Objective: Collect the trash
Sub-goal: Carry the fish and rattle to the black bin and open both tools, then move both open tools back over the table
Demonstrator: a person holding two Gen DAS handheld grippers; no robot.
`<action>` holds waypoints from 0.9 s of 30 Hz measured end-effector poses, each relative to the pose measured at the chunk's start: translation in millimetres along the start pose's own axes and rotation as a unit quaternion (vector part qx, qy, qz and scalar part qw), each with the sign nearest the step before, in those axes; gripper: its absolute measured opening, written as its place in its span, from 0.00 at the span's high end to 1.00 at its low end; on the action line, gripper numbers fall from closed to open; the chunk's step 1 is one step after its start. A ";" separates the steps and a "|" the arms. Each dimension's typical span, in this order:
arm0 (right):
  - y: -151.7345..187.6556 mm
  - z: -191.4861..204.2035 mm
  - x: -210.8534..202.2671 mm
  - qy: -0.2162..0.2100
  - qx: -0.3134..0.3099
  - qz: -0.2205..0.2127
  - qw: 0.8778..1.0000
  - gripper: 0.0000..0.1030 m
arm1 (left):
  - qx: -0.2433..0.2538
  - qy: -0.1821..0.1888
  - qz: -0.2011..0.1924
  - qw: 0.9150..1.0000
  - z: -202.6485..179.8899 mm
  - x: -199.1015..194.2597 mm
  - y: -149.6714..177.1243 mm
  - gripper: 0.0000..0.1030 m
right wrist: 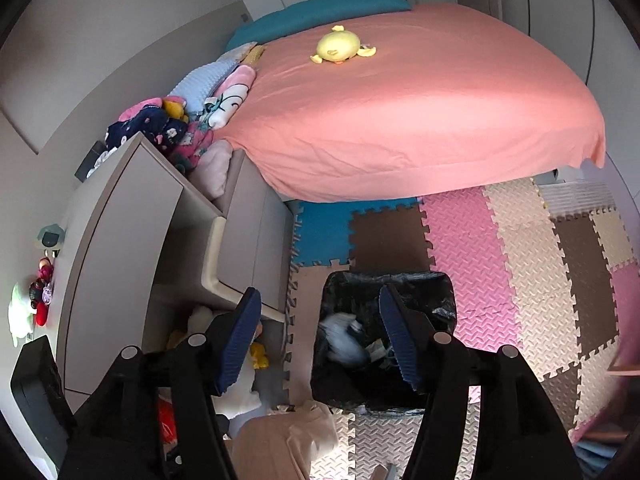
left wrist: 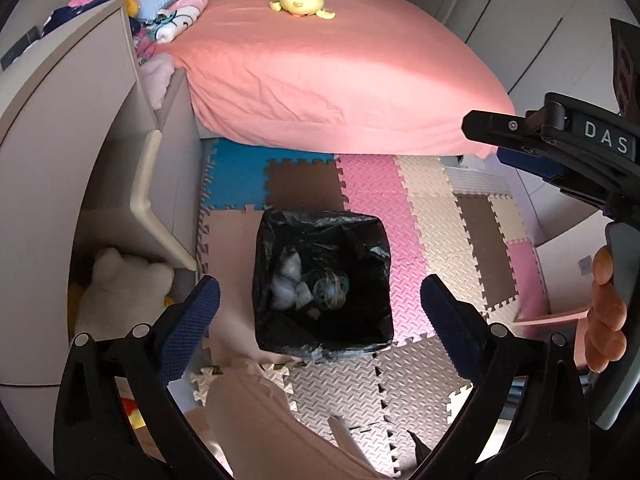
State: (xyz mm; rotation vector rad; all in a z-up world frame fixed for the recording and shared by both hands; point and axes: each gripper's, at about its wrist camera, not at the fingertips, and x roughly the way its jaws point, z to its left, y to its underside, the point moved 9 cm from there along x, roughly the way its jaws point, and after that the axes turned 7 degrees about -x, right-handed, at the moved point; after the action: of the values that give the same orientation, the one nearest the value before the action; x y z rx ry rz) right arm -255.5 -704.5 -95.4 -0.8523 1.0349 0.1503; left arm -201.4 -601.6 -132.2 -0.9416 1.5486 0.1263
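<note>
Bedroom, seen from above by both wrist cameras. Largest: a bed [left wrist: 340, 76] under a salmon-pink sheet, bearing a yellow duck plush [left wrist: 302, 2]. Beneath and in front, a floor of interlocking foam mats [left wrist: 436, 216] in pink, cream, brown and blue. At the left, a grey cabinet [left wrist: 60, 140] with soft toys piled on top and a white plush [left wrist: 120, 280] tucked under it.

In the middle of the mats, upright: a square bin lined with a black bag [left wrist: 320, 280]. Inside it already, white crumpled tissues [left wrist: 288, 280] and a clear wrapper with coloured specks [left wrist: 331, 288]. No loose trash visible on the mats in either view.

Left gripper [left wrist: 320, 312] poised above the bin, jaws spread wide, nothing between them. Right gripper [right wrist: 320, 328] likewise over the bin's near rim, jaws parted, empty; in its view the white rubbish in the bin blurred.

Judged stage: drop-off done, both loads in the bin. Left to do, if anything: more litter elsewhere in the room, out of sight here
</note>
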 end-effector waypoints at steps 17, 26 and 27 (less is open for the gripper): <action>-19.4 140.6 -46.0 -0.101 -0.121 -0.055 0.986 0.39 | -0.048 -0.069 -0.088 0.993 91.5 -116.4 -13.5 0.06; 1.5 299.7 -49.6 -0.198 -0.236 -0.040 0.951 0.39 | -0.138 -0.146 -0.133 0.971 205.8 -198.8 17.9 0.06; 6.4 316.8 -49.8 -0.209 -0.249 -0.037 0.945 0.39 | -0.147 -0.158 -0.139 0.967 219.6 -207.7 24.0 0.06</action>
State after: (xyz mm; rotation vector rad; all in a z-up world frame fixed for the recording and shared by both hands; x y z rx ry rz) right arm -65.4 -470.4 13.8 -1.2508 0.5647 0.5240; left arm -63.2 -359.1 -13.7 -1.2951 1.1091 0.2975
